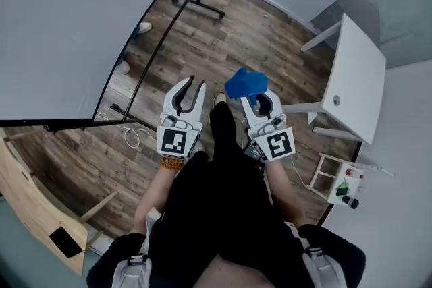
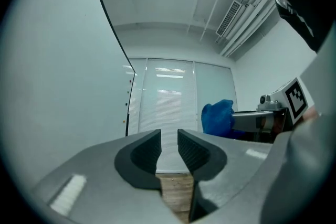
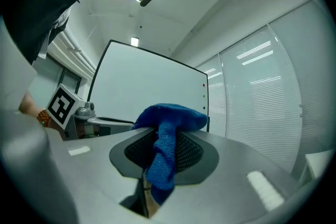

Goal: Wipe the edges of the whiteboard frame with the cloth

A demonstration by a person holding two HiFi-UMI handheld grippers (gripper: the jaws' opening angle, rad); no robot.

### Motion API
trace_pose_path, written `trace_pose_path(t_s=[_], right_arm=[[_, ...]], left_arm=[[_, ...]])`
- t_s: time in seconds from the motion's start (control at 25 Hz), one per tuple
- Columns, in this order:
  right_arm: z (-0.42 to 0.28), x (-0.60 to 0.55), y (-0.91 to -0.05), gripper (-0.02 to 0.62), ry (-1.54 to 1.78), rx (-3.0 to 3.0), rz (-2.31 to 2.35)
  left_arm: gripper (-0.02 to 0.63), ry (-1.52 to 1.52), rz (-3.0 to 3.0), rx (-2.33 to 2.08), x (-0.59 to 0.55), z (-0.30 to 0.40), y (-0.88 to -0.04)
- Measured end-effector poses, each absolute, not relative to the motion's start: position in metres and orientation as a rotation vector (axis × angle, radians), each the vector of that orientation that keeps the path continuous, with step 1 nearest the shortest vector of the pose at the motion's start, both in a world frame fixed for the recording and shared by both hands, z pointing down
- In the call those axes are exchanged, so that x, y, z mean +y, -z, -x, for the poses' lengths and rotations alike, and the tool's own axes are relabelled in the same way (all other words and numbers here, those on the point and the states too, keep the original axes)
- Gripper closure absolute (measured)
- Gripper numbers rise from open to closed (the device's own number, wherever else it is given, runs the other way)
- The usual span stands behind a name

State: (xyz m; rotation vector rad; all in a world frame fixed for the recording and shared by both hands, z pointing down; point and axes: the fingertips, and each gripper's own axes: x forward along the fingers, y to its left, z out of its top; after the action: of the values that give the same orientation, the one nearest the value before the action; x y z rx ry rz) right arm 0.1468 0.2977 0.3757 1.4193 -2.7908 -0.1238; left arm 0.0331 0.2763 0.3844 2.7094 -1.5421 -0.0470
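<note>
The whiteboard (image 1: 74, 23) fills the upper left of the head view, and its black frame edge (image 1: 158, 7) runs down toward the floor. My right gripper (image 1: 257, 98) is shut on a blue cloth (image 1: 244, 83) that bunches over its tips, held in the air right of the board. In the right gripper view the cloth (image 3: 167, 123) hangs between the pads, with the whiteboard (image 3: 147, 86) ahead. My left gripper (image 1: 194, 84) is beside it, slightly open and holding nothing. The left gripper view shows its narrow gap (image 2: 169, 147), the board's frame (image 2: 113, 34) and the cloth (image 2: 217, 118).
The board's black stand foot with casters (image 1: 199, 5) lies on the wood floor. A white table (image 1: 354, 77) stands at right, with a small rack (image 1: 341, 182) below it. A wooden panel (image 1: 27, 199) leans at lower left. White shoes (image 1: 143, 27) show behind the board.
</note>
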Motion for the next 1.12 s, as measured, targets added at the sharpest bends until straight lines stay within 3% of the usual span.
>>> trace_pose_path(t_s=[0.56,1.12], right_arm=[[-0.205,0.03,-0.392,0.485,0.135,-2.82,-1.262],[-0.193,-0.176,-0.446,0.484,0.079,-2.844,-0.93]], left_arm=[[0.413,-0.034,-2.694,-1.644,0.051,-0.082,-0.371],[0.413,-0.055,-2.603,-1.752,-0.119,-0.056,-0.401]])
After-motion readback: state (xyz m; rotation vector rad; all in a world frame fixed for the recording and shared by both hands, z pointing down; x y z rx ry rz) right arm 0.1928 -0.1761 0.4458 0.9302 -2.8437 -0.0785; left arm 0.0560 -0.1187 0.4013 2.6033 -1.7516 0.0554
